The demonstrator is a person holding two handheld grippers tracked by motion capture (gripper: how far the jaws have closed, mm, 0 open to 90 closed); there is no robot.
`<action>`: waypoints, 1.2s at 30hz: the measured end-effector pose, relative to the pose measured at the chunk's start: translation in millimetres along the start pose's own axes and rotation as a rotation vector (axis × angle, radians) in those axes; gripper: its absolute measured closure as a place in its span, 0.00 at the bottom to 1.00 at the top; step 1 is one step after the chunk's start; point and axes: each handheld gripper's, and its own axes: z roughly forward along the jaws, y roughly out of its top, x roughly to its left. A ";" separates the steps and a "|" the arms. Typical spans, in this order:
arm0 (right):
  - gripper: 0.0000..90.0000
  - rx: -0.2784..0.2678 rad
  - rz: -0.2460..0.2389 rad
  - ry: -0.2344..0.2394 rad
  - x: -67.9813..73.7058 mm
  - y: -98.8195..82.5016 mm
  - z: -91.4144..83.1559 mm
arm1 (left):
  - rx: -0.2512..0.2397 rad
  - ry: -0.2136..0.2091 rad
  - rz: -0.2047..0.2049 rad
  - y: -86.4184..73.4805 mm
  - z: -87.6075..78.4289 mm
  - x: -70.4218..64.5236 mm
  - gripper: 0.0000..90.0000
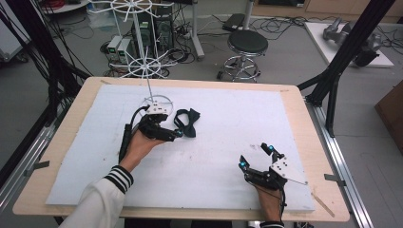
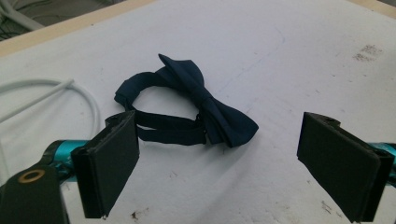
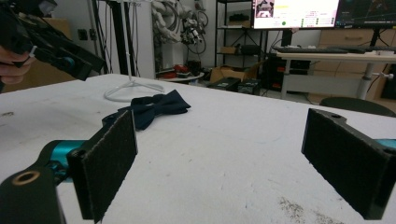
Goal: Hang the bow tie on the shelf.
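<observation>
bow tie [image 2: 196,100]: dark navy; strap looped; lying flat; white table cover [image 1: 228,142], far-left part

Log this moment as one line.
left tool: open, beside bow tie | right tool: open, holding nothing | bow tie: flat on white mat

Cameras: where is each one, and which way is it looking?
High view: above the table, looking down at the white foam sheet; both hands and forearms show.
Left gripper view: on the left tool, looking at the dark blue fabric bow tie; its two open jaws show.
Right gripper view: on the right tool, looking across the table; its open jaws show.
All share the bow tie.
</observation>
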 end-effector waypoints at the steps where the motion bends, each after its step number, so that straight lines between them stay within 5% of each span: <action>1: 0.11 0.003 0.009 0.000 0.5 0.0 -0.2 | 0.020 0.000 -0.010 1.3 4.2 0.4 0.15; 10: 0.11 0.002 0.006 -0.002 -0.3 0.0 -0.2 | 0.094 0.000 -0.076 7.2 19.9 1.1 0.17; 25: 0.11 -0.003 0.007 -0.005 -1.1 0.0 0.0 | 0.190 0.031 -0.104 12.0 37.9 -1.3 0.27; 36: 0.11 -0.005 0.009 -0.005 -1.3 0.0 -0.1 | 0.261 -0.015 -0.153 13.1 44.2 -4.6 0.32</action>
